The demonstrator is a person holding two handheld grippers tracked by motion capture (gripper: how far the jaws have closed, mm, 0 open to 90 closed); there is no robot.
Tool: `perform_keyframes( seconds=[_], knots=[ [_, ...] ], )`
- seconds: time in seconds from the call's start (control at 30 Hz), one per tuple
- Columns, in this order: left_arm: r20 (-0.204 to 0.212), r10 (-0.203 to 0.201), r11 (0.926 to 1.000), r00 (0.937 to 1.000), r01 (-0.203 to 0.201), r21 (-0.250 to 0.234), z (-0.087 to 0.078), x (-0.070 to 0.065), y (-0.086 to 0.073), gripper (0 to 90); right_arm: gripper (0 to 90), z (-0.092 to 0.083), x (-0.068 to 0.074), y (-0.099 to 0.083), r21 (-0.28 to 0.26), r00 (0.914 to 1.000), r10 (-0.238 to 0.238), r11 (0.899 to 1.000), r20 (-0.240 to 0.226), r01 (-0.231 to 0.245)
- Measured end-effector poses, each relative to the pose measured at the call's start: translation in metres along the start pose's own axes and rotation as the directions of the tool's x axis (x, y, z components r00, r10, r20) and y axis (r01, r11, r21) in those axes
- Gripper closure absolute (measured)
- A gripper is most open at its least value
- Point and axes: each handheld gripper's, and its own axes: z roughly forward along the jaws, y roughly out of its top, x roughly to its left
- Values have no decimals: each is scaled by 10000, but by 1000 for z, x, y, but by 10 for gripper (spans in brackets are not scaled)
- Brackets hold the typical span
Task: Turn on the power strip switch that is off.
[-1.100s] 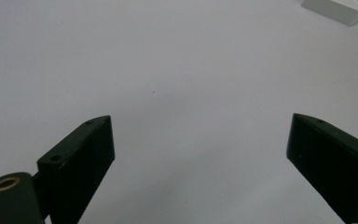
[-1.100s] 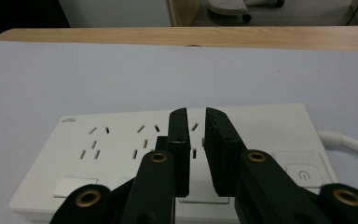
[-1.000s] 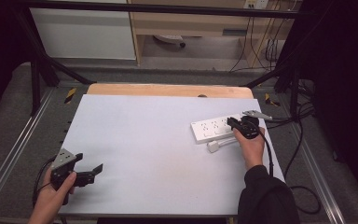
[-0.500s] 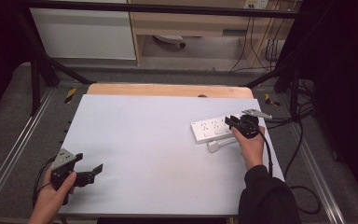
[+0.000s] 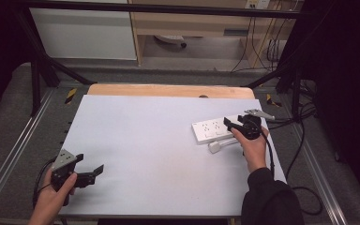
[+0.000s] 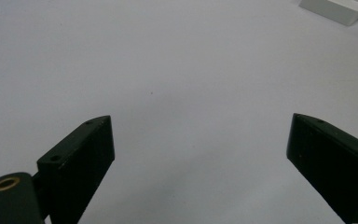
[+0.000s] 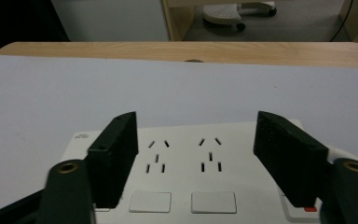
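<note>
Right tongs (image 7: 196,158) just opened | power strip (image 7: 182,172) below, between jaws

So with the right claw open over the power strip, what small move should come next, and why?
Probably lift the right claw back off the power strip. Its jaws have just been opening and stand apart above the sockets with nothing between them, and the white plug lies loose beside the strip.

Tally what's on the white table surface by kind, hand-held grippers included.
Power strip: 1
White plug, lying beside the strip: 1
Hand-held grippers: 2, left hand-held gripper and right hand-held gripper, both with jaws apart, nothing between them
Total: 4
</note>
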Motion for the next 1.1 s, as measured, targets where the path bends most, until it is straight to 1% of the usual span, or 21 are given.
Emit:
perform_keyframes(
  seconds=[0.03, 0.07, 0.1, 0.2, 0.23, 0.27, 0.3, 0.6, 0.73, 0.83, 1.0, 1.03, 1.07, 1.1],
  knots=[
    [-7, -5, 10000, 10000, 5, -3, 0, 0, 0, 77, 222, -2, 1, 1, -60, 9999, -61, 10000, 134, 61],
    [-10, -7, 10000, 10000, 7, -5, 0, 0, 0, 77, 222, -2, 1, 1, -60, 9999, -61, 10000, 134, 61],
    [-7, -1, 10000, 10000, 1, -5, 0, 0, 0, 77, 190, -5, 1, 2, -49, 9998, -82, 10000, 164, 83],
    [2, 10, 10000, 10000, -10, 10, 0, 0, 0, 77, 164, -7, 1, 2, -80, 9998, -102, 9999, 165, 104],
    [-2, 14, 10000, 10000, -14, 9, 0, 0, 0, 77, 138, -9, 2, 3, -113, 9998, -135, 9998, 150, 137],
    [-2, 14, 10000, 10000, -14, 9, 0, 0, 0, 77, 138, -9, 2, 3, -113, 9998, -135, 9998, 150, 137],
    [-7, 8, 10000, 10000, -8, 9, 0, 0, 0, 77, 112, -10, 2, 4, -175, 9998, -125, 9998, 169, 128],
    [-14, 5, 10000, 10000, -4, 8, 0, 0, 0, 77, 68, -16, 4, 6, -385, 9999, -45, 9992, 110, 49],
    [-27, 6, 10000, 10000, -6, -9, 0, 0, 0, 77, 54, -22, 4, 8, -528, 10000, -53, 9986, 37, 55],
    [-41, 16, 10000, 10000, -16, -17, 0, 0, 0, 77, 44, -28, 6, 10, -593, 9999, -153, 9981, 2, 153],
    [-32, 11, 10000, 10000, -11, -28, 0, 0, 0, 77, 43, -36, 8, 10, -608, 9997, -175, 9980, 150, 184],
    [-1, -1, 10000, 10000, 1, -60, 0, 0, 0, 76, 42, -41, 9, 10, -754, 9996, -240, 9968, 131, 249],
    [-4, 14, 10000, 10000, -14, -64, 0, 0, 0, 76, 42, -41, 9, 10, -754, 9996, -240, 9968, 131, 249],
    [-3, 11, 10000, 10000, -11, -81, 0, 0, 0, 77, 42, -47, 10, 8, -993, 9995, -309, 9946, 76, 315]
  ],
)
